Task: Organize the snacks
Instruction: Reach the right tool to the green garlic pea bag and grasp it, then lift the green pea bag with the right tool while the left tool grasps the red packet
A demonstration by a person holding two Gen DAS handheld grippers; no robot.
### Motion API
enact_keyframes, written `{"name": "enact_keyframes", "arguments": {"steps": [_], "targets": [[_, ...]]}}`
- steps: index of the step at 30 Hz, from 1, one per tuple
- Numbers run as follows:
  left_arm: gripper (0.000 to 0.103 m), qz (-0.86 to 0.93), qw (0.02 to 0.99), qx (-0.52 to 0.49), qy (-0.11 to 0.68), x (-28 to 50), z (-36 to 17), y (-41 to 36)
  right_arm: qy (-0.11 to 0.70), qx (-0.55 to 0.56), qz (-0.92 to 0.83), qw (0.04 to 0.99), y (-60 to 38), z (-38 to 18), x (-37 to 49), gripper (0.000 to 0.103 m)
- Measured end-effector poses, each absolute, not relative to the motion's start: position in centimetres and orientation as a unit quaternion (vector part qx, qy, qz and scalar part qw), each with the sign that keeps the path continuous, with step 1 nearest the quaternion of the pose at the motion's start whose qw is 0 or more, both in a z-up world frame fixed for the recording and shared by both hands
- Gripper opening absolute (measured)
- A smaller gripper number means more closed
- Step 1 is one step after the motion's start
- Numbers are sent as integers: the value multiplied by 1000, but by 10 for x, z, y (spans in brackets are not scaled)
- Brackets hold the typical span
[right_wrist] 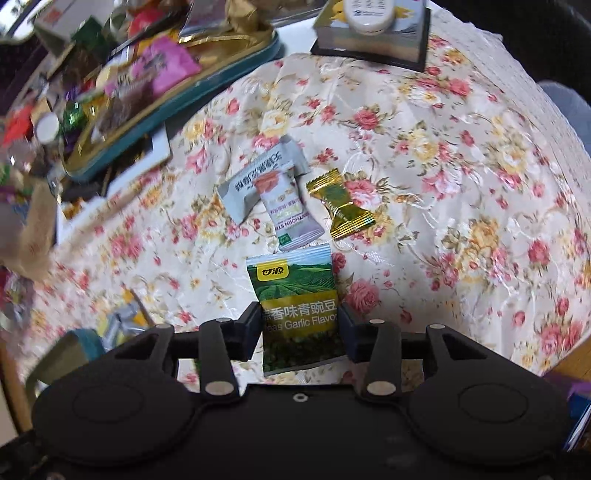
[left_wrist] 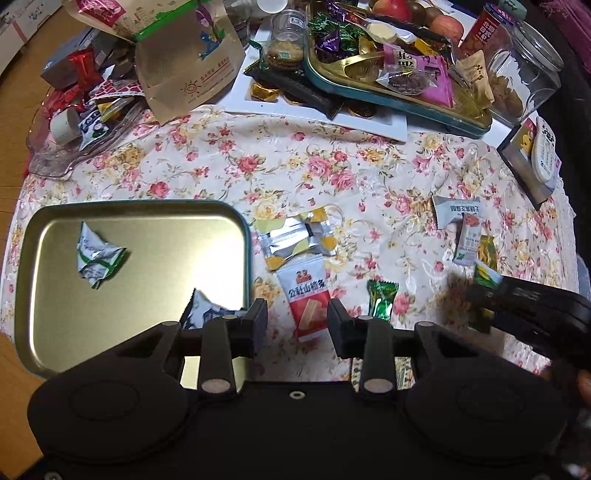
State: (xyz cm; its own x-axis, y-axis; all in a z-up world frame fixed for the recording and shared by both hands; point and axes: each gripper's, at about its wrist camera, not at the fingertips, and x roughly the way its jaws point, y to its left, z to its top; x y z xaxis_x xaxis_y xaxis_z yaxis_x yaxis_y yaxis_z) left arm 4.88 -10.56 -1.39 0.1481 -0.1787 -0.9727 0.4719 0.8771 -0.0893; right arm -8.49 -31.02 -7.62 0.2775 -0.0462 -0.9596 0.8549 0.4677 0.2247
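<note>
Right tongs (right_wrist: 300,332) clamp a glossy green pea packet (right_wrist: 295,291), lifted clear of the floral satin cloth (right_wrist: 443,155) on the worktop. Left tongs (left_wrist: 297,325) gape wide over a flat red-and-white packet (left_wrist: 304,295) without touching it. Beside it, the rounded gold metal tray (left_wrist: 48,295) holds 2 crumpled white wrappers (left_wrist: 98,256). A grey sachet (right_wrist: 255,181), white stick pack (right_wrist: 291,218) and gold foil candy (right_wrist: 338,203) lie clustered. A second tray (left_wrist: 391,99), heaped with sweets, crowds the far edge.

A flowery tablecloth (left_wrist: 314,166) covers the table. A clear jar (left_wrist: 524,74) and red apples (left_wrist: 395,7) sit far back.
</note>
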Motion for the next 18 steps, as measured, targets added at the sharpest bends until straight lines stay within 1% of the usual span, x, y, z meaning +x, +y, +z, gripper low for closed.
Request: {"name": "enact_keyframes", "arguments": {"steps": [5,12,18], "targets": [[45,-206,750,109,620,48,-38,-119,474,416,-318,708,-310,-48,-96,46],[45,-185,743,129,630,43,-75,-132,441,433,-297,728,-308,-20,-106,47],[45,-175,747,143,625,45,-85,-138,429,435,-278,741,-301,-7,-109,47]]}}
